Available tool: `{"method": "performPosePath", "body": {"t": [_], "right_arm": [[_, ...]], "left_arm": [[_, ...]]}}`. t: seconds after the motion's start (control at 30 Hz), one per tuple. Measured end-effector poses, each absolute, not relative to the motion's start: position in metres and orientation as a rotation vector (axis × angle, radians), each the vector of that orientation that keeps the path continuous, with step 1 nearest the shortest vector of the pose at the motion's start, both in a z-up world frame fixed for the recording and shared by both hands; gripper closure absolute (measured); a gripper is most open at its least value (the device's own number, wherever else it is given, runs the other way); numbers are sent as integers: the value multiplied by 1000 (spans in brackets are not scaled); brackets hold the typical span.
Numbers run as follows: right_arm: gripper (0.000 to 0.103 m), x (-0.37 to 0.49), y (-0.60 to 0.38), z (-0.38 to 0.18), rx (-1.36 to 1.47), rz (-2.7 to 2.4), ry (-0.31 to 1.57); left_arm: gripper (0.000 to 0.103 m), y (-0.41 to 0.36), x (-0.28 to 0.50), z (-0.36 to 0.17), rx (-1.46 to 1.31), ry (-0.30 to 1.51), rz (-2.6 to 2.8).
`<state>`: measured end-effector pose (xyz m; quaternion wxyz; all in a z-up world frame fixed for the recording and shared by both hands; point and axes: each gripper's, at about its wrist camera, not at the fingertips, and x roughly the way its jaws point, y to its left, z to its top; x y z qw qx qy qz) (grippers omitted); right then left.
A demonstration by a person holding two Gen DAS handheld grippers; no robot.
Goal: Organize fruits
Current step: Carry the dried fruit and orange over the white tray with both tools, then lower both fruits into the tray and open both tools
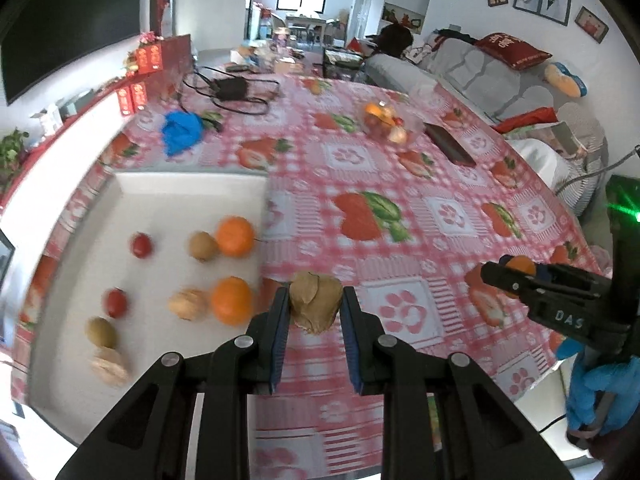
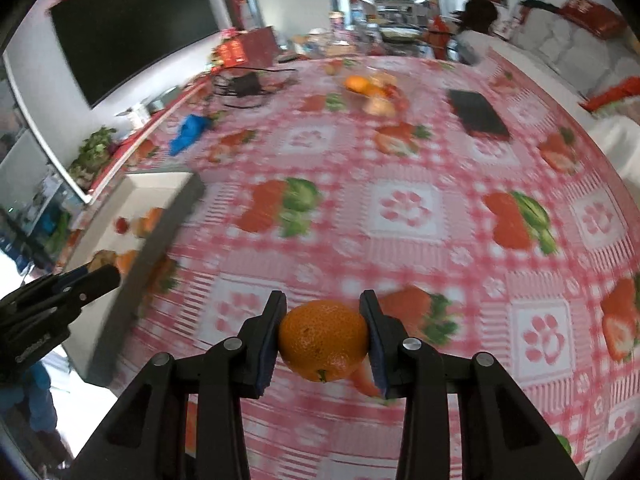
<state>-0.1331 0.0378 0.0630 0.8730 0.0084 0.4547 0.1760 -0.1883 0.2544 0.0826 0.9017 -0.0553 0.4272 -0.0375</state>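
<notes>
My left gripper [image 1: 315, 305] is shut on a tan walnut [image 1: 315, 303], held above the tablecloth just right of the white tray [image 1: 192, 188]. The tray holds two oranges [image 1: 235, 235], two small red fruits [image 1: 141, 245], two kiwis [image 1: 203, 245] and two walnuts [image 1: 188, 303] in rows. My right gripper [image 2: 323, 320] is shut on an orange [image 2: 323, 340] above the cloth; it also shows in the left wrist view [image 1: 508, 272] at the right. A clear bowl of mixed fruit [image 1: 386, 120] stands far back, also in the right wrist view [image 2: 372, 90].
The table has a red-and-white strawberry cloth [image 1: 400, 200]. A dark phone [image 1: 450, 144], a blue cloth [image 1: 182, 132] and a black adapter with cables [image 1: 230, 90] lie at the back. A sofa [image 1: 500, 76] stands to the right, a TV [image 2: 132, 20] to the left.
</notes>
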Motion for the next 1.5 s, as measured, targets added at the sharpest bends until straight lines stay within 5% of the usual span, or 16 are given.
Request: {"method": "performPosePath", "body": {"t": [0.63,1.5], "right_arm": [[63,-119,240,70,-171,695,1003],[63,-103,285,46,-295,688,1047]], "left_arm": [[75,380,-202,64,-149,924,177],[75,394,-183,36,-161,967,208]]}}
